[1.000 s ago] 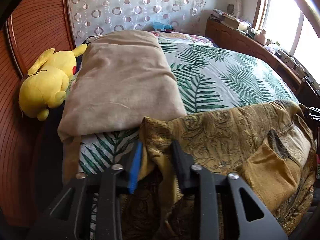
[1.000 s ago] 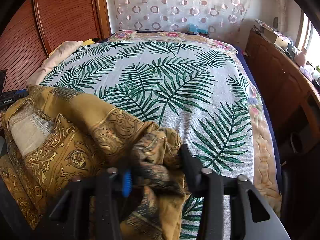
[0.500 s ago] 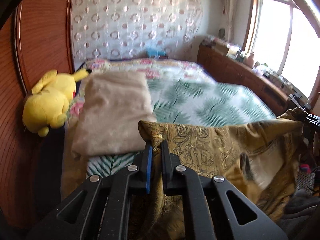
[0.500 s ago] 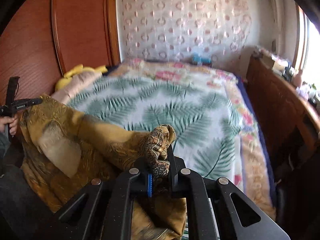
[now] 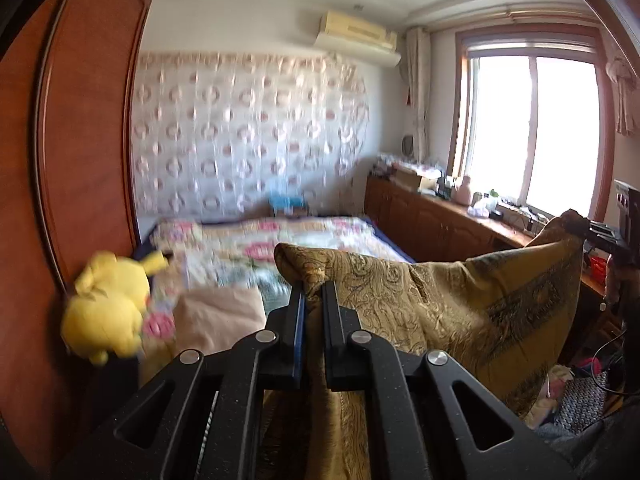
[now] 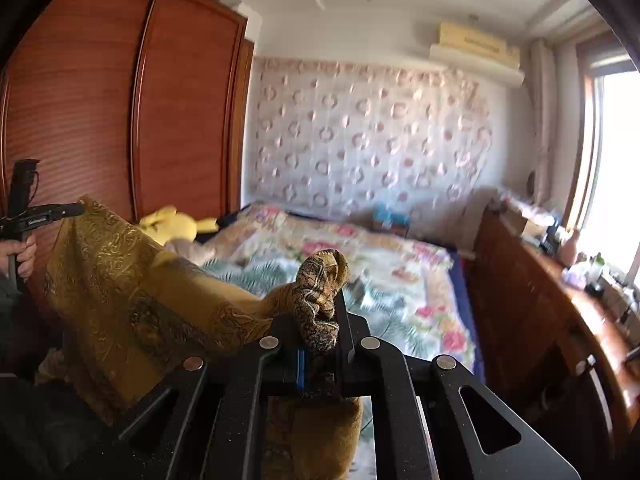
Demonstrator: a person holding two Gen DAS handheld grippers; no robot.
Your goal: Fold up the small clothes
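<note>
A mustard-gold patterned garment (image 5: 460, 304) hangs stretched in the air between my two grippers, above the near end of the bed. My left gripper (image 5: 313, 296) is shut on one top corner of it, the cloth bunched between its pads. My right gripper (image 6: 322, 312) is shut on the opposite corner, a crumpled knot of fabric (image 6: 320, 280) sticking up above its fingers. In the right wrist view the garment (image 6: 120, 288) spreads leftward to the other gripper (image 6: 44, 214), held by a hand. Its lower part drops out of sight below both views.
A bed (image 6: 400, 280) with a palm-leaf and floral cover lies ahead. A yellow plush toy (image 5: 108, 304) and a folded beige blanket (image 5: 218, 316) sit at its left side by a wooden wardrobe (image 6: 120, 100). A cluttered wooden cabinet (image 5: 440, 220) runs under the window.
Both grippers closed on the garment's corners and rose, lifting it off the bed. Both views tipped upward, so the wall, window and ceiling now show.
</note>
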